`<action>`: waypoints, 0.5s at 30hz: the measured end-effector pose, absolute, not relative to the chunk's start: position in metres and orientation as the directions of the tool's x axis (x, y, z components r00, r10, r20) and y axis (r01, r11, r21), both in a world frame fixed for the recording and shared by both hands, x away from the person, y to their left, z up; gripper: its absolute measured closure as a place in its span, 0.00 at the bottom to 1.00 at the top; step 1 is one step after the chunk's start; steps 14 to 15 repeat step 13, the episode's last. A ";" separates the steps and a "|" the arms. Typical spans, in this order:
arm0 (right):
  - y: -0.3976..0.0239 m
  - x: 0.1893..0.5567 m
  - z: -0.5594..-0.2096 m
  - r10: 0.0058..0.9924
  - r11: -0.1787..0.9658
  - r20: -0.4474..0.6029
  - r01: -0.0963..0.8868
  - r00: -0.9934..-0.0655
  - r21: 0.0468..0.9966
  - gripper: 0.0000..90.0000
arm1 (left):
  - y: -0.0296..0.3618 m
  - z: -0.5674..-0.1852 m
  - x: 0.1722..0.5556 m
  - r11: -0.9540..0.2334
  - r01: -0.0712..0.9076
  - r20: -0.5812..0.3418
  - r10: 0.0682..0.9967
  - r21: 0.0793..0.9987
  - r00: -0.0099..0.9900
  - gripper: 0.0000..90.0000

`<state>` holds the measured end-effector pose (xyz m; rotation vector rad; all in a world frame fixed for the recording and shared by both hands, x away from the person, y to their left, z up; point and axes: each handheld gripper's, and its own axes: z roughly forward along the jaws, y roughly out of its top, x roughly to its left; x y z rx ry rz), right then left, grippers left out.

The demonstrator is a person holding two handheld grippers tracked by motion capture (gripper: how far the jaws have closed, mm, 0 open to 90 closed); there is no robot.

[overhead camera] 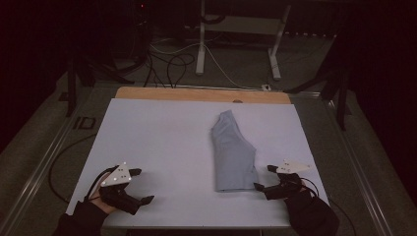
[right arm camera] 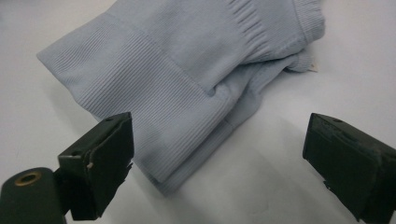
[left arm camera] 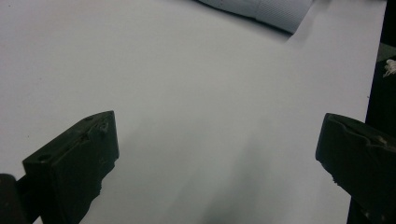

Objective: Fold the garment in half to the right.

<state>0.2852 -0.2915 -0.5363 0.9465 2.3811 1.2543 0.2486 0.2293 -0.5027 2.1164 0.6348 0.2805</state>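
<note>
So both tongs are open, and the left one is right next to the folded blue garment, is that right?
Not quite. Both tongs are open, but it is the right tongs that sit next to the folded blue garment; the left tongs are apart from it, over bare table. The high view shows this.

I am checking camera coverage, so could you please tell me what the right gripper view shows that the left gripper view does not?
The right gripper view shows the folded light blue garment close up, with its ribbed bands and a small tag at one edge, lying just ahead of the open right gripper. The left gripper view shows mostly bare white table cover, its edge, and just a corner of that garment, ahead of the open left gripper. Both share the garment, the cover and two spread black jaws.
</note>
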 end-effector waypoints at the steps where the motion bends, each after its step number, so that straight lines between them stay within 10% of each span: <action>1: -0.292 0.285 -0.536 0.670 0.404 0.049 0.420 -0.741 0.813 0.10 | 0.229 -0.503 0.249 -0.480 0.335 -0.032 0.536 0.811 0.844 0.00; 15: -0.294 0.285 -0.536 0.677 0.390 0.061 0.428 -0.733 0.815 0.10 | 0.230 -0.502 0.248 -0.480 0.329 -0.030 0.530 0.813 0.847 0.00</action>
